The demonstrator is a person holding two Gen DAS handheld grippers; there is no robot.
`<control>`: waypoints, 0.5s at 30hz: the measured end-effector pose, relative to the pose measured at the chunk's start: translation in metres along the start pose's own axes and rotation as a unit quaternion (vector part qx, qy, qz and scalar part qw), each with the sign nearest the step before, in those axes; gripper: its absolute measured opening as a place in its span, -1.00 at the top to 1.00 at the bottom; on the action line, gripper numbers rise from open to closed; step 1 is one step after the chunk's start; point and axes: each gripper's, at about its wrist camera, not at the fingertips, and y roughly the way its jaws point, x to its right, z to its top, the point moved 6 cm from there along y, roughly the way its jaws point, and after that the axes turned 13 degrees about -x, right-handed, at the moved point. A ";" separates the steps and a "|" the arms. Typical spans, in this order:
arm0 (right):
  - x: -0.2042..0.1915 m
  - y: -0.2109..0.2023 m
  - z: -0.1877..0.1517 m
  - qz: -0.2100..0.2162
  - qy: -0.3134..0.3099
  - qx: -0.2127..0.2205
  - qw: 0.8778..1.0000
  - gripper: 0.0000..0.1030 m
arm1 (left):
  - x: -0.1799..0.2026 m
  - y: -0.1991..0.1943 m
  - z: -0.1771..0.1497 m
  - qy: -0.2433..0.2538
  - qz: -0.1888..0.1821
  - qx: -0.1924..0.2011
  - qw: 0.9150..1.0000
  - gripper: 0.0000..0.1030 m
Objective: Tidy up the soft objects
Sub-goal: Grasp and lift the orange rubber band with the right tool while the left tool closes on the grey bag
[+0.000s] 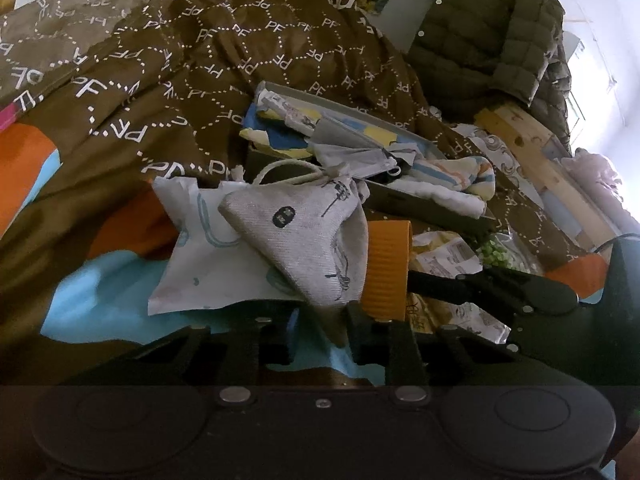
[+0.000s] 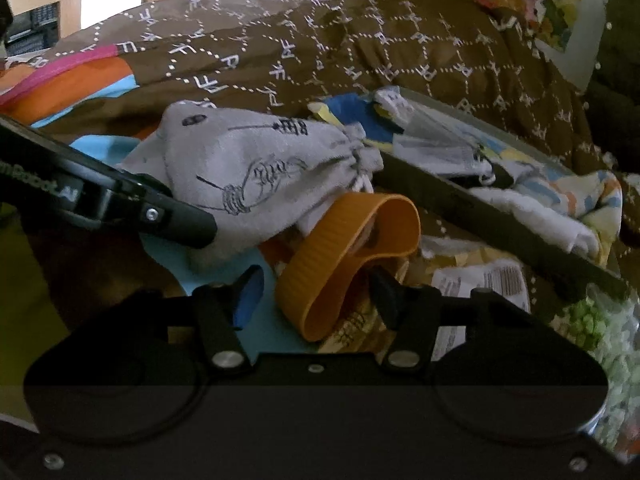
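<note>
Left hand-held gripper [image 1: 324, 316] is clamped on the lower corner of the grey drawstring pouch [image 1: 304, 232], and you can see the fabric pinched right between its two fingers, with the rest of the pouch fanning up and away from them. From the right wrist view, one black finger of that same tool lies across the pouch's near end, pressing into the cloth. The pouch rests on a white printed sheet [image 1: 192, 256], its cinched, corded neck pointing toward the dark shallow box [image 2: 500, 216] and ending just beside the box's near wall. Over to the right hand-held gripper [image 2: 316, 292]: its jaws stand open, with the orange ribbed band [image 2: 344, 256] sitting between them. The blue pad on one side is clear of the band, the black finger on the other side is right up against its curl, and no squeeze shows. That band lies just beside the pouch, touching its underside edge, on top of a crumpled printed packet [image 2: 480, 280]. Inside the box, folded cloths in blue, yellow and white are piled loosely, one striped piece spilling over the far end. Everything sits on a brown quilt [image 1: 240, 52] lettered in white, and an olive puffer jacket [image 1: 480, 32] is heaped well beyond the box.
</note>
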 end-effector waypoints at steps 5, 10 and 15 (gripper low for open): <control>-0.001 0.006 0.001 0.018 0.011 -0.023 1.000 0.19 | 0.001 0.000 0.000 -0.001 -0.005 -0.003 1.000 0.67; 0.001 0.009 0.001 0.029 0.028 -0.028 0.999 0.56 | 0.002 0.000 0.000 0.003 -0.005 -0.006 1.000 0.82; 0.001 0.008 0.000 0.011 0.031 -0.022 0.999 0.77 | 0.009 -0.005 0.000 0.020 0.018 -0.001 1.000 0.96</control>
